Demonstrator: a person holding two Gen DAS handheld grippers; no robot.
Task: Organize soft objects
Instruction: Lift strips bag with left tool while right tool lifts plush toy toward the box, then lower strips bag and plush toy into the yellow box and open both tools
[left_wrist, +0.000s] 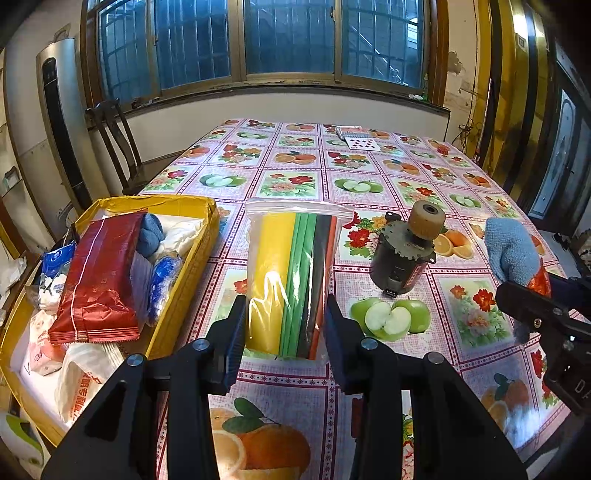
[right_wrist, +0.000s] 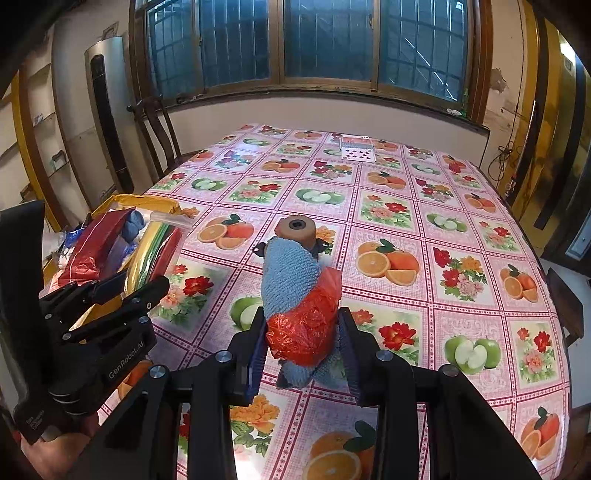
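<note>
My right fingers (right_wrist: 304, 345) are clamped on a blue cloth (right_wrist: 290, 273) wrapped partly in red crinkled film (right_wrist: 306, 328); the cloth stands up between them, lifted above the tabletop (right_wrist: 424, 229), and its tip hides part of the motor (right_wrist: 297, 229) behind it. From the left wrist view the same cloth (left_wrist: 511, 247) shows at the far right, well apart from the yellow box (left_wrist: 177, 291). My left fingers (left_wrist: 284, 332) are apart, one on each side of the near end of a clear bag (left_wrist: 291, 277) of coloured sheets, yellow, green, black and red; whether they touch it I cannot tell. The bag lies on the tabletop (left_wrist: 295, 162) just beside the box, with the motor (left_wrist: 402, 251) to its right. The box holds a red packet (left_wrist: 99, 280), another blue cloth (left_wrist: 149, 234) and white bags. Playing cards (left_wrist: 360, 140) lie at the far end of the tabletop, near the window (left_wrist: 258, 40). A chair (left_wrist: 114, 144) stands to the left.
</note>
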